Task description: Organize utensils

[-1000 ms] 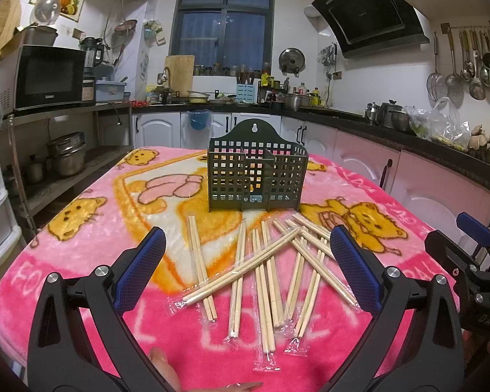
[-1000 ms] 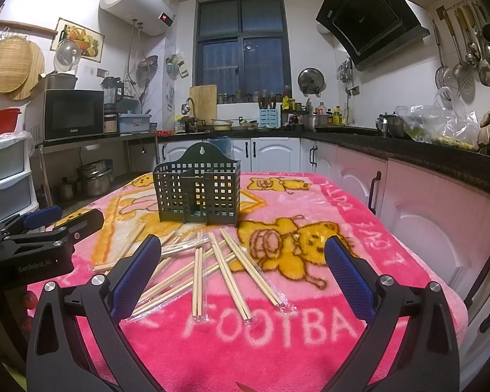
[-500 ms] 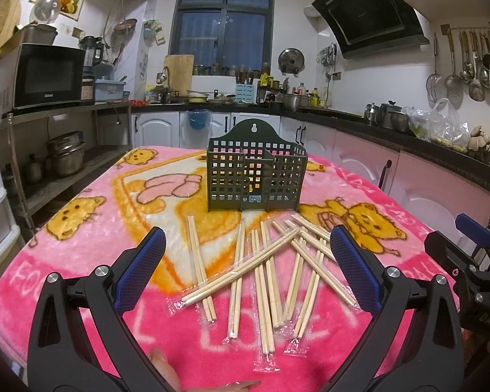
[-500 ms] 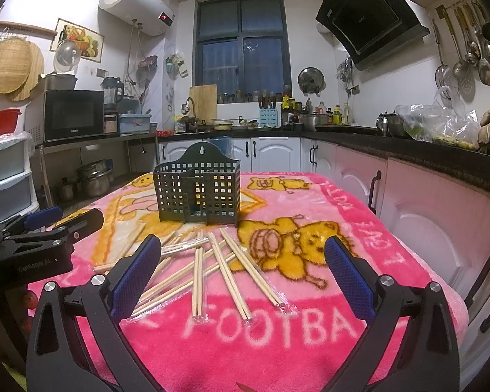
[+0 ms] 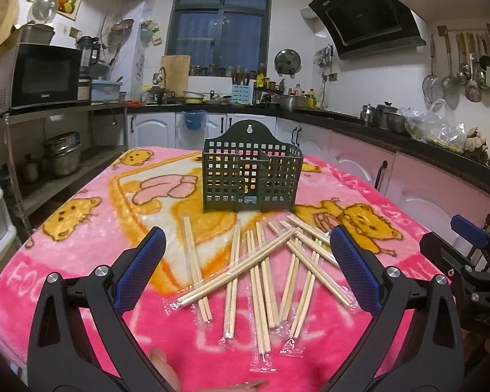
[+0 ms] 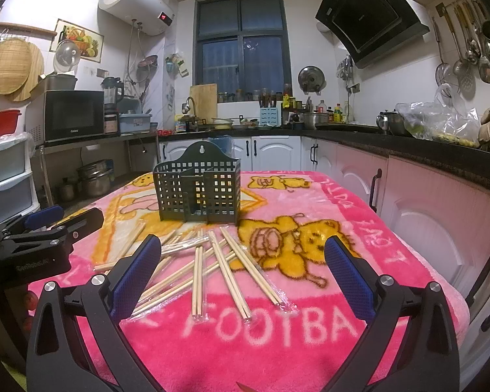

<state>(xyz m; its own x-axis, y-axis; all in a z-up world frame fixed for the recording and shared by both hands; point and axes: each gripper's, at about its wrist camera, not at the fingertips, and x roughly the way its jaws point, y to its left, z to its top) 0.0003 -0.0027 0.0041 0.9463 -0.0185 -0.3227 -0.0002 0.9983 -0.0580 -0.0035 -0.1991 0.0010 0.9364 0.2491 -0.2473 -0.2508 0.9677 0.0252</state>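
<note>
Several pairs of wooden chopsticks (image 5: 261,271) in clear wrappers lie scattered on the pink blanket-covered table (image 5: 81,254); they also show in the right wrist view (image 6: 212,264). A dark green perforated utensil holder (image 5: 251,179) stands upright behind them, also in the right wrist view (image 6: 197,192). My left gripper (image 5: 245,261) is open and empty, held above the near end of the chopsticks. My right gripper (image 6: 241,261) is open and empty, to the right of the pile. Each gripper shows at the edge of the other's view.
White cabinets (image 6: 424,215) with a dark counter run close along the table's right side. A shelf with a microwave (image 5: 45,78) and pots stands to the left. The table's near edge (image 6: 245,369) lies just under the grippers.
</note>
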